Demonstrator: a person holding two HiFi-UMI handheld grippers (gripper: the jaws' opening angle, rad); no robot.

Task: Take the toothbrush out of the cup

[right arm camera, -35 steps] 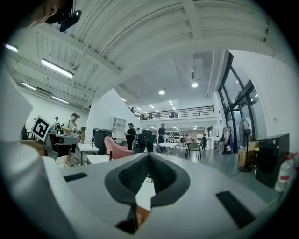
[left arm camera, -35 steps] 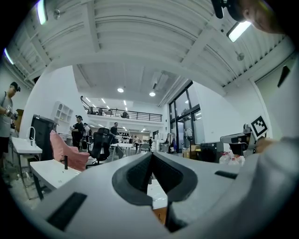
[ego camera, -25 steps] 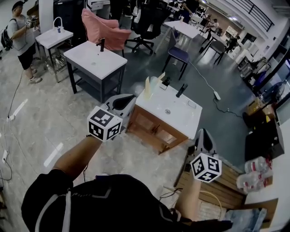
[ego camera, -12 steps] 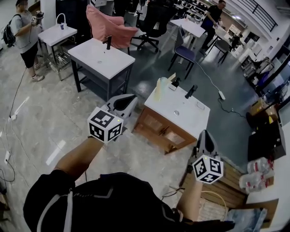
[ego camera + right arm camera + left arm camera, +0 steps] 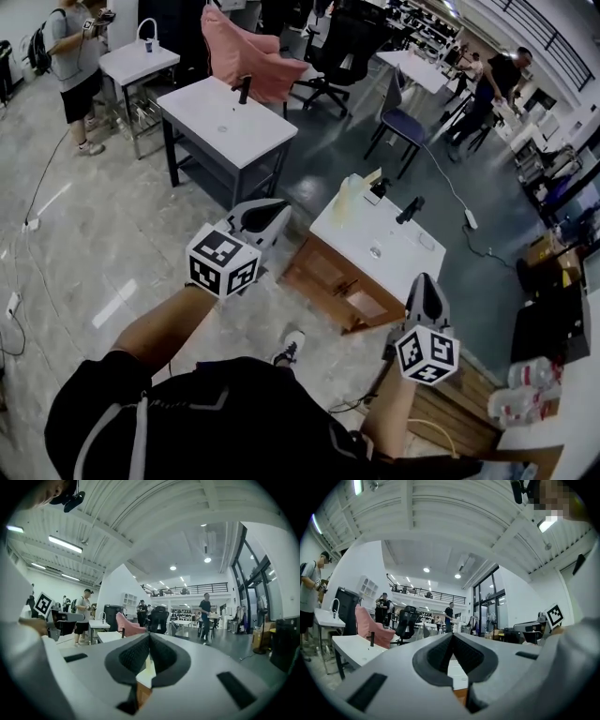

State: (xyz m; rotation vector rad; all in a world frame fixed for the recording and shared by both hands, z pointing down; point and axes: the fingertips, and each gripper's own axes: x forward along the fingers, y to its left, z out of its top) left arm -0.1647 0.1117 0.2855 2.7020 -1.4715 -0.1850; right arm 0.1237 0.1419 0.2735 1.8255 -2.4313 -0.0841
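A pale cup [image 5: 348, 200] stands at the far left corner of a white-topped wooden cabinet [image 5: 361, 258], with a light toothbrush [image 5: 373, 175] poking out of it. Both grippers hang in the air short of the cabinet and apart from the cup. My left gripper [image 5: 279, 208] is shut and empty, level with the cabinet's left side. Near the cabinet's right corner, my right gripper [image 5: 424, 278] is also shut and empty. In the left gripper view the jaws [image 5: 452, 637] meet with nothing between them. The right gripper view shows the same [image 5: 149, 637].
A black faucet [image 5: 409, 208] rises from the cabinet top. A second white table [image 5: 225, 117] and a pink chair [image 5: 248, 56] stand beyond. A person [image 5: 80, 66] stands at the far left. Water bottles [image 5: 525, 394] and a wooden crate [image 5: 469, 412] lie to my right.
The cabinet with the cup has come nearer and slid down and to the right in the head view. Both grippers stay shut. A shoe now shows below.
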